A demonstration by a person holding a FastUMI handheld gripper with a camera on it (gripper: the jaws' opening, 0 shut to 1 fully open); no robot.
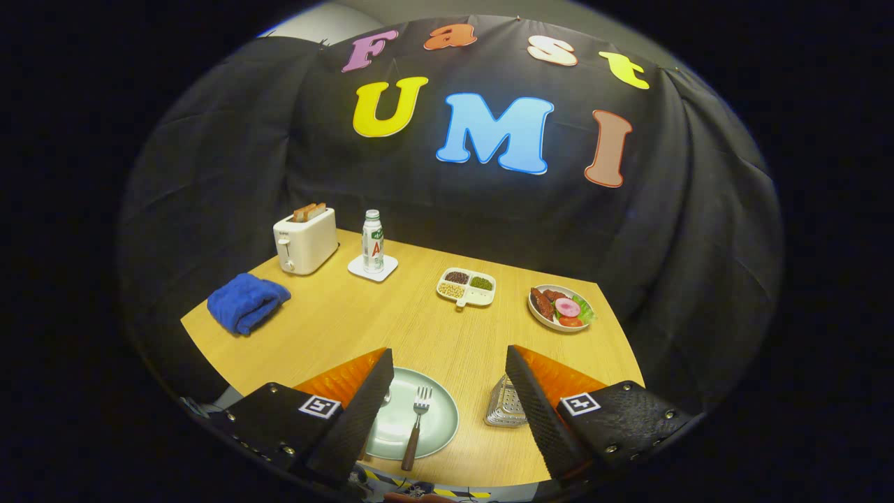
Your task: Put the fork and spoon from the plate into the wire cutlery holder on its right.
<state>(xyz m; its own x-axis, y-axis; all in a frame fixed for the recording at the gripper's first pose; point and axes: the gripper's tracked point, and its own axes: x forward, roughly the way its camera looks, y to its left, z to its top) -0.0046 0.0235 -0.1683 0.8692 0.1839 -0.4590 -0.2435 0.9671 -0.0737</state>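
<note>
A pale green plate (433, 419) lies on the wooden table between my fingers, near the table's front edge. On it rests a fork (417, 426) with a dark wooden handle, tines pointing away from me. Just left of the fork, a bit of the spoon (385, 399) peeks out from behind my left finger (356, 419). The wire cutlery holder (506, 406) stands to the right of the plate, partly hidden by my right finger (541, 412). My gripper (450, 363) hangs above the plate, open wide, with nothing held.
Farther back on the table are a folded blue cloth (246, 302), a white toaster (305, 241) with toast, a bottle (373, 242) on a white coaster, a divided dish of beans (466, 286) and a plate of food (561, 307). Black cloth walls the booth behind.
</note>
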